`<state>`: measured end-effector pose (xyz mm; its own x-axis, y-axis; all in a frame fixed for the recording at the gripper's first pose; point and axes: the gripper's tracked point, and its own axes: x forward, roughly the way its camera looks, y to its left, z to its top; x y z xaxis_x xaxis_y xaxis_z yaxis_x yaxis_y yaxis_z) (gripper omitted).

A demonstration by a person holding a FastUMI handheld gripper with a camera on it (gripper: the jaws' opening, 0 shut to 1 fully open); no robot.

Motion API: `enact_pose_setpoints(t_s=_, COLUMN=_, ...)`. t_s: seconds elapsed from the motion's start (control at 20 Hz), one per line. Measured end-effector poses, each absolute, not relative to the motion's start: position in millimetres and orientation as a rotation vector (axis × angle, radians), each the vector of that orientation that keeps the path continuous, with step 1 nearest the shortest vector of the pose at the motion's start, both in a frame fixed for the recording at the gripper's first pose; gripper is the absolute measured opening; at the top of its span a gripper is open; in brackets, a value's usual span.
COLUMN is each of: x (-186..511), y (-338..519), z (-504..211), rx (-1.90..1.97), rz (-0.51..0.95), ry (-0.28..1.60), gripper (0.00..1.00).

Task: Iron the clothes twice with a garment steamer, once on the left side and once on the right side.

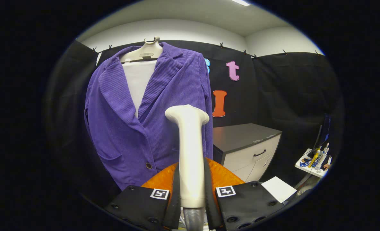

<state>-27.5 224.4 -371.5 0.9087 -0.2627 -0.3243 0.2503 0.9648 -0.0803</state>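
- Gripper view, upper left of the frame: a purple corduroy jacket (135, 122) hangs on a pale plastic hanger (147, 51), open over a white panel, against the black cloth wall.
- Right of centre, beyond the jacket, stands a grey-topped cabinet with white drawers (247, 144).
- Centre: a cream-white garment steamer handle (190, 150) stands upright, its flared head level with the jacket's front, a ribbed grey hose below.
- Bottom centre: the gripper (191, 199) is clamped on that handle, one finger pressing each side.
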Motion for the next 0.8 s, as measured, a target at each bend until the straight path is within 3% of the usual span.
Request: enact_pose_setpoints(t_s=0.8, x=-91.8, y=238.4, z=-509.5, rx=-0.065, rz=-0.252, ry=0.562, gripper=0.40)
